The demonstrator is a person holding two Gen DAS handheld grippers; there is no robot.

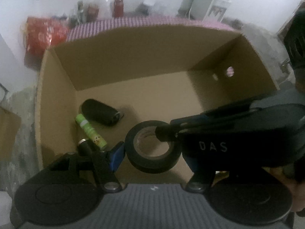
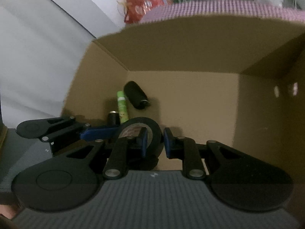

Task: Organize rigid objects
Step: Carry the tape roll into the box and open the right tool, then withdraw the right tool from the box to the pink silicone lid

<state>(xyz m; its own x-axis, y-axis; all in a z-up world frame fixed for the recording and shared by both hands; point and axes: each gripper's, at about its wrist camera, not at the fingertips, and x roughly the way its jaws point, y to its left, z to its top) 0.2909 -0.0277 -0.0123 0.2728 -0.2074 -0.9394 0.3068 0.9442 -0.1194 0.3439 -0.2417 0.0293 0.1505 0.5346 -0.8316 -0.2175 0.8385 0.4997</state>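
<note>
Both grippers hang over an open cardboard box (image 1: 57, 87) (image 2: 89, 80). A black tape roll (image 1: 152, 147) (image 2: 150, 131) sits between them. My right gripper (image 2: 154, 141) has one finger inside the roll's hole and one outside its rim, closed on the wall. My left gripper (image 1: 152, 152) straddles the roll; its jaws stand about the roll's width apart, and the right finger is hidden behind the right gripper. On the box floor lie a black cylinder (image 1: 101, 112) (image 2: 136, 95), a green tube (image 1: 91, 131) (image 2: 122, 105) and a small black bottle (image 1: 83, 146) (image 2: 114, 117).
The box stands on a pink checked cloth (image 1: 133, 22) (image 2: 228, 7). Behind it are a red bag (image 1: 43, 34) (image 2: 141, 3), bottles and jars (image 1: 118, 6). A white wall lies to the left, a water dispenser (image 1: 215, 2) at the back right.
</note>
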